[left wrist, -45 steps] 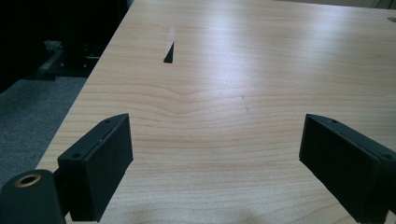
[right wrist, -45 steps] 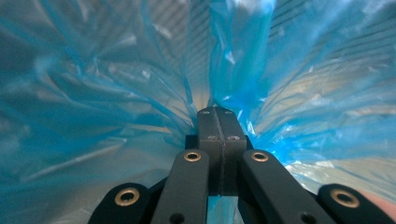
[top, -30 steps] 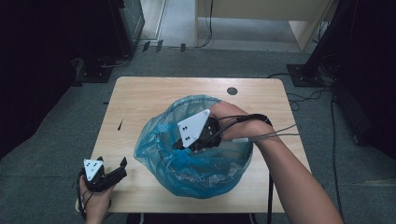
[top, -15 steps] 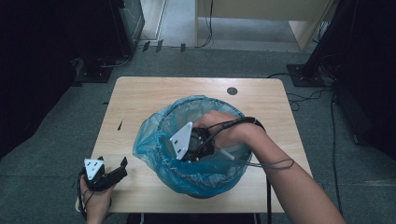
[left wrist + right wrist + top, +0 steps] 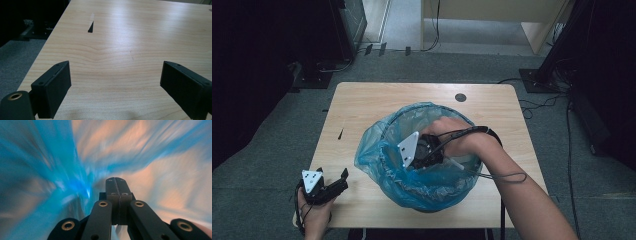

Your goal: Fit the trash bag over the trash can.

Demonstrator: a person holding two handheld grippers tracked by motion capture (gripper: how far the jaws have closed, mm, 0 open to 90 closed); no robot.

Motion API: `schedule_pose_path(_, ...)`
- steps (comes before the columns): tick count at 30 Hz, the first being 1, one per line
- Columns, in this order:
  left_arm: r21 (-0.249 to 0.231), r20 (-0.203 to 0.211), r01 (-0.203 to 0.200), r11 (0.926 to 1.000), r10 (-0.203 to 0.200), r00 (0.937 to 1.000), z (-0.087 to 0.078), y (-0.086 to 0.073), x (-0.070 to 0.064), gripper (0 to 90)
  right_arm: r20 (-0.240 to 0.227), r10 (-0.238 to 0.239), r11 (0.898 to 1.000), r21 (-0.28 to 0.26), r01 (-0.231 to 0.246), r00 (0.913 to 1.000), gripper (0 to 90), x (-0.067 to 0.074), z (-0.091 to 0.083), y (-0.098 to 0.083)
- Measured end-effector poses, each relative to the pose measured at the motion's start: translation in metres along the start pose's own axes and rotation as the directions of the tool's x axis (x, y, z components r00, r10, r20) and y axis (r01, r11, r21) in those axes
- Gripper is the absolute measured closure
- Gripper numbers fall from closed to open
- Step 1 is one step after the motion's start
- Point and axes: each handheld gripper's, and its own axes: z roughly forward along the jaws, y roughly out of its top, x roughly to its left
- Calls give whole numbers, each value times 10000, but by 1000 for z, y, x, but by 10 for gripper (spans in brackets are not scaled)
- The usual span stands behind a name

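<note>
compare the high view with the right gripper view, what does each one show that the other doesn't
High view: the whole table, the bin lined with a blue bag, the right gripper reaching down inside it, and the left gripper resting open at the table's near left corner.

Right gripper view: its own jaws pressed together with nothing between them, the right gripper seen close against the blurred plastic.

Both: the blue bag and the right gripper.
</note>
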Motion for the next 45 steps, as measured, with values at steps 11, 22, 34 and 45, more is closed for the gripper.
schedule_pose_path(11,45,-16,-50,10000,50,10000,0,0,0,101,1372,777,9403,-3392,-269,9875,900,14,-68,1)
schedule_pose_path(22,42,-59,-37,10000,38,10000,0,0,0,101,2183,2442,8166,-5718,-790,9448,900,23,-116,-16)
schedule_pose_path(34,68,-96,-21,10000,21,10000,1,0,-1,101,1737,4321,6880,-6979,-1990,8850,608,37,-143,-48)
schedule_pose_path(45,98,-152,-25,9999,26,9999,1,0,-1,101,1640,5888,5531,-7958,-2465,7915,270,52,-154,-84)
